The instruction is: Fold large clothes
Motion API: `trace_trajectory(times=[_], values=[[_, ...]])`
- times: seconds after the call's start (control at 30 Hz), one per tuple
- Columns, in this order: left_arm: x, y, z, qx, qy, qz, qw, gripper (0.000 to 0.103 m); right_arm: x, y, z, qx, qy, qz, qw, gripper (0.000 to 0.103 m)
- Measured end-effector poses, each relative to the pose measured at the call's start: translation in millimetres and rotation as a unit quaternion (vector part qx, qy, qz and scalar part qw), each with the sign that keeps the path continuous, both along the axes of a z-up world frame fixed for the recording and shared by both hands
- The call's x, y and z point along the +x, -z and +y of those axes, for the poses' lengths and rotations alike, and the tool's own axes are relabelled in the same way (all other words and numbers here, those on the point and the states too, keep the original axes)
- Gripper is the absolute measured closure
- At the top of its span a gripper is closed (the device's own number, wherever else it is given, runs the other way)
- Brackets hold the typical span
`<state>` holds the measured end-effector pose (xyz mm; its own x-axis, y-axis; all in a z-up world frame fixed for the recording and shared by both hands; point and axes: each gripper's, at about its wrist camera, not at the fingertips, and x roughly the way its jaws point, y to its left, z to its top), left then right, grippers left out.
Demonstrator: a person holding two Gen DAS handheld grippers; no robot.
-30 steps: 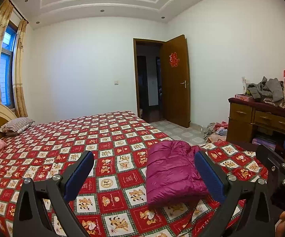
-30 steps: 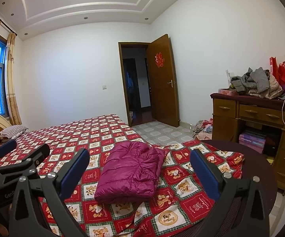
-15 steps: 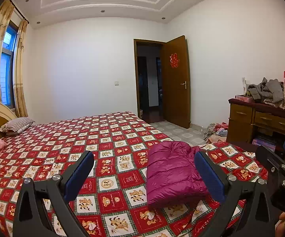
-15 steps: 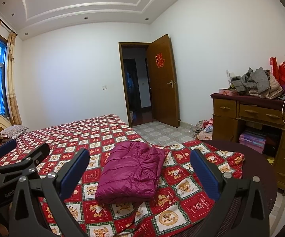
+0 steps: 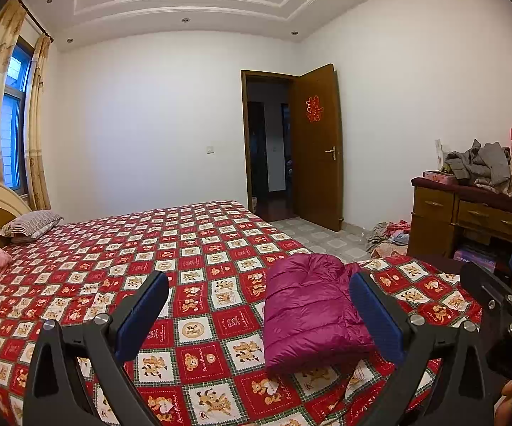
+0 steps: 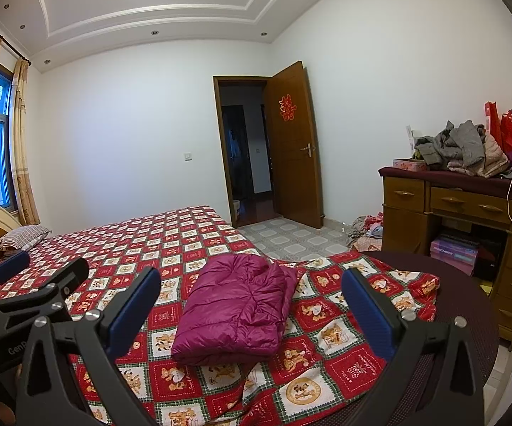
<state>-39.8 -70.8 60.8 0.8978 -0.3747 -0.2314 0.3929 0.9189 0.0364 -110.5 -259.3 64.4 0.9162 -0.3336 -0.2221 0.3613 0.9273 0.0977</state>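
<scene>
Here the folded jacket [image 6: 234, 309] lies beyond both spread hand-held grippers [image 6: 250, 310].

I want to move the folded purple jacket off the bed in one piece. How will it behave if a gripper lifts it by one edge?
The jacket looks puffy and quilted, so probably light yet floppy: lifted by one edge, its layers would likely sag and unfold. Its shiny shell suggests it may slip between the fingers. Pushed, it might drag the loose bedspread.

Folded jacket [image 6: 236, 310] on bedspread [image 6: 170, 241], near foot; dresser [image 6: 461, 209] to right; pillow [image 6: 21, 238] far left.
</scene>
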Motion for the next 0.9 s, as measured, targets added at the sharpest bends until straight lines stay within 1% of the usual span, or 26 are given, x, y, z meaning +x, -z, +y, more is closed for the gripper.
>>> trace_trajectory(times=[0.3, 0.53, 0.7, 0.83, 0.9], values=[[1.2, -2.0, 0.6, -0.004, -0.005, -0.007, 1.0, 0.001, 0.8, 0.0, 0.0, -0.002, 0.003, -0.002, 1.0, 0.0], [-3.3, -6.6, 0.7, 0.002, -0.012, -0.029, 0.9995, 0.001, 0.3, 1.1, -0.5, -0.002, 0.002, 0.0, 1.0, 0.0], [1.9, -5.5, 1.1, -0.002, -0.001, -0.01, 0.9999, 0.001, 0.4, 1.2, -0.3, -0.002, 0.002, 0.0, 1.0, 0.0], [10.9, -2.4, 2.7, -0.005, -0.01, 0.009, 0.9999, 0.001, 0.5, 1.8, -0.6, -0.001, 0.002, 0.001, 1.0, 0.0], [13.2, -1.1, 2.8, -0.002, -0.015, 0.012, 0.9998, 0.001, 0.6, 1.9, -0.7, -0.002, 0.002, 0.001, 1.0, 0.0]])
